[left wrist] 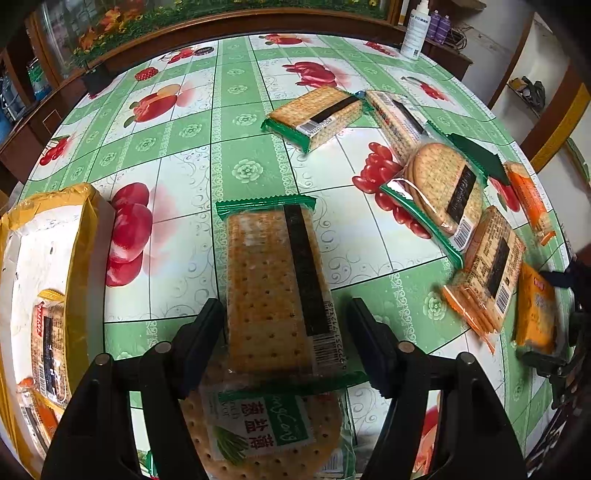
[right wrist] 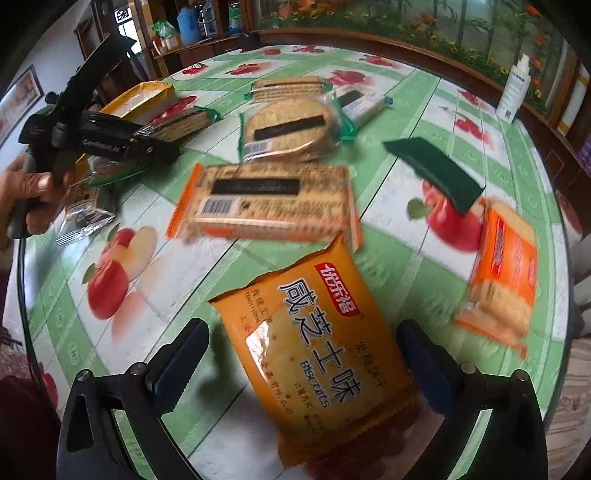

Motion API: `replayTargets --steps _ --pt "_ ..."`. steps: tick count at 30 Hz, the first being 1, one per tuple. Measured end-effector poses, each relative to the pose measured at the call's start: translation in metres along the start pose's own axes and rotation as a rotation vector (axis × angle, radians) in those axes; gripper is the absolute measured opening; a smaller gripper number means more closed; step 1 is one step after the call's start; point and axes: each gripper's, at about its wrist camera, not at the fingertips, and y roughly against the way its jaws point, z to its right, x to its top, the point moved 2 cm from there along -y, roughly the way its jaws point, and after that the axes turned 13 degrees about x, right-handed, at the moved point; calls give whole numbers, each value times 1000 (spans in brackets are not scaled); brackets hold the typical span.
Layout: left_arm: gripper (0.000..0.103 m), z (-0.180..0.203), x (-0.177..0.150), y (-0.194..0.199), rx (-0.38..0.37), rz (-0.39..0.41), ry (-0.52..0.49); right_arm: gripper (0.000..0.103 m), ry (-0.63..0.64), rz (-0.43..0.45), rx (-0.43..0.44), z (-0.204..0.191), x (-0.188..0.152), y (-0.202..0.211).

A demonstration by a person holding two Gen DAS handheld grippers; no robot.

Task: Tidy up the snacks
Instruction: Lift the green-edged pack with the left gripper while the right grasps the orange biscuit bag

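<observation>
My left gripper (left wrist: pixel 284 325) points down at a long green-wrapped cracker pack (left wrist: pixel 273 280) that lies between its fingers. The pack's near end rests on a round green cracker pack (left wrist: pixel 258 435). The left pad is against the pack's edge, but tablecloth shows between the pack and the right pad, so the gripper is open. My right gripper (right wrist: pixel 303 358) is open around an orange biscuit pack (right wrist: pixel 321 354) lying on the table; neither pad touches it. A cardboard box (left wrist: pixel 85 229) taped in yellow, with packs inside, stands at the left.
Several more cracker packs lie across the fruit-print tablecloth (left wrist: pixel 184 155): a green one (left wrist: pixel 317 114), a round one (left wrist: pixel 439 184) and orange ones (left wrist: pixel 487 266). A dark green flat piece (right wrist: pixel 436 170) lies among them. A white spray bottle (left wrist: pixel 415 33) stands at the far edge.
</observation>
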Motion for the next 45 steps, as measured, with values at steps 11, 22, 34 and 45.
replayTargets --steps 11,22,34,45 --pt "45 -16 -6 4 -25 62 72 73 -218 171 83 4 -18 24" --pt "45 -41 -21 47 -13 198 153 72 -234 349 218 -22 -11 57" --pt "45 -90 -59 85 28 265 260 72 -127 356 289 -78 27 41" --pt "45 -120 -86 110 102 322 325 72 -48 366 317 -121 55 36"
